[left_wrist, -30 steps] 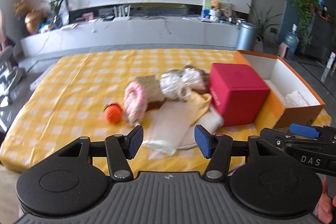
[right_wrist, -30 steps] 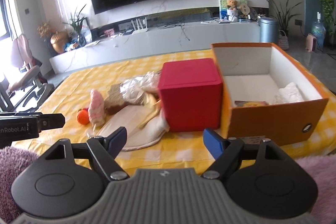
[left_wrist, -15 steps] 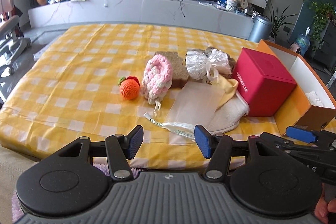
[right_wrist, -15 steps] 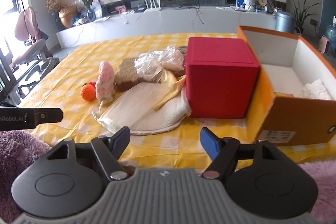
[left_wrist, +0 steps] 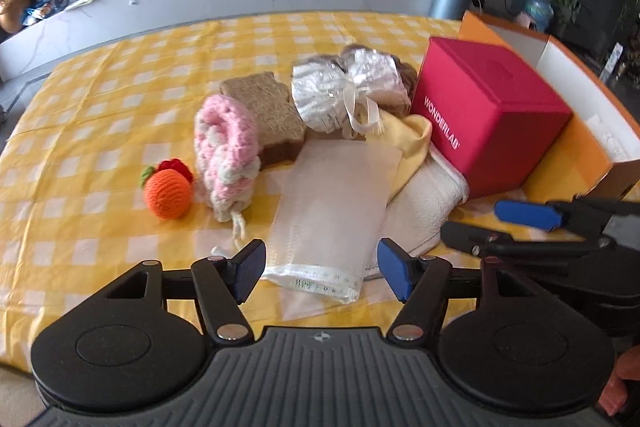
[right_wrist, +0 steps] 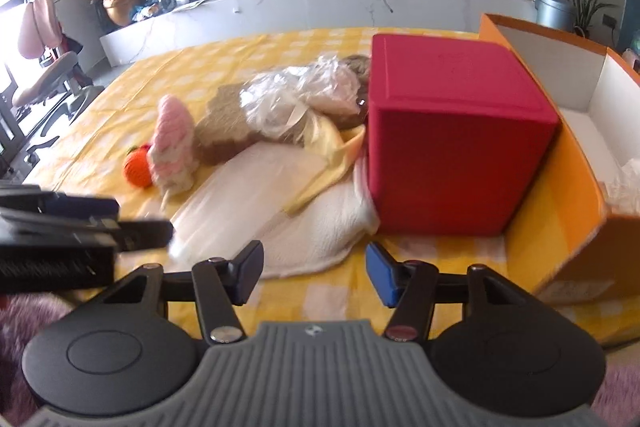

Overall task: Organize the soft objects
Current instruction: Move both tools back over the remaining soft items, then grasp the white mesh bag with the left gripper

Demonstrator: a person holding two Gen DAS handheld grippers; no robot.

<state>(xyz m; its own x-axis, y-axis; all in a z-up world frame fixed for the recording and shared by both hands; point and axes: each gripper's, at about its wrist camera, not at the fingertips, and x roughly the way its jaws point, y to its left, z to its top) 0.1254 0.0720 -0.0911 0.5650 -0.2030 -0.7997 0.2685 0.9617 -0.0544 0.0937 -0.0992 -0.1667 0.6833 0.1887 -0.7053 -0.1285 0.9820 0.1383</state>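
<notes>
A heap of soft things lies on the yellow checked cloth (left_wrist: 80, 115): an orange crochet ball (left_wrist: 167, 191), a pink-and-white knitted piece (left_wrist: 226, 143), a brown pad (left_wrist: 266, 109), a wrapped white bundle (left_wrist: 338, 91), a sheer white pouch (left_wrist: 332, 211), a yellow cloth (left_wrist: 412, 139) and a cream towel (right_wrist: 308, 231). My left gripper (left_wrist: 321, 269) hovers just above the pouch's near end, jaws opening, nothing pressed between them. My right gripper (right_wrist: 314, 273) hangs over the towel's near edge, jaws closing, with nothing gripped.
A red cube box (right_wrist: 452, 131) stands on the towel's far end. Behind it lies an open orange carton (right_wrist: 560, 163) with white material inside. A purple fluffy rug (right_wrist: 16, 311) lies below the table's near edge. A low white cabinet runs along the far wall.
Both grippers have dropped closer to the table and moved in toward the pile. The left jaws have spread wider; the right jaws have narrowed. Nothing on the cloth has shifted.
</notes>
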